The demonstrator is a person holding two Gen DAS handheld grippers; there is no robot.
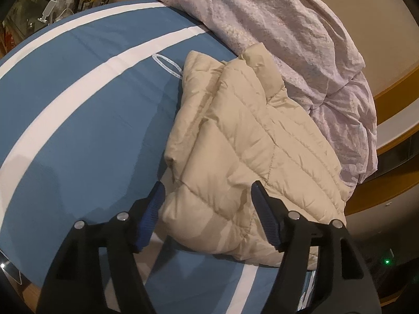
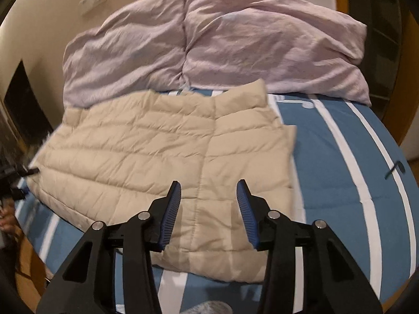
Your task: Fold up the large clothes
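Fingers (image 1: 264,214) of both grippers parted, grasping nothing: left gripper (image 1: 208,196) straddles the beige puffer vest's (image 2: 162,151) corner; right gripper (image 2: 208,196) hovers. Vest lies folded on striped bed (image 1: 78,130), duvet (image 2: 209,47) at twelve o'clock.

A quilted beige jacket (image 2: 162,141) of faintly glossy cloth lies on a smooth matt blue-and-white sheet (image 1: 86,136); the pink duvet (image 2: 209,44) is crumpled cloth, the grippers' jaws ribbed blue on matt black plastic.

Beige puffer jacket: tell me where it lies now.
The beige puffer jacket lies folded on the blue-and-white striped bedsheet, just in front of the crumpled lilac duvet, filling the middle of both wrist views.
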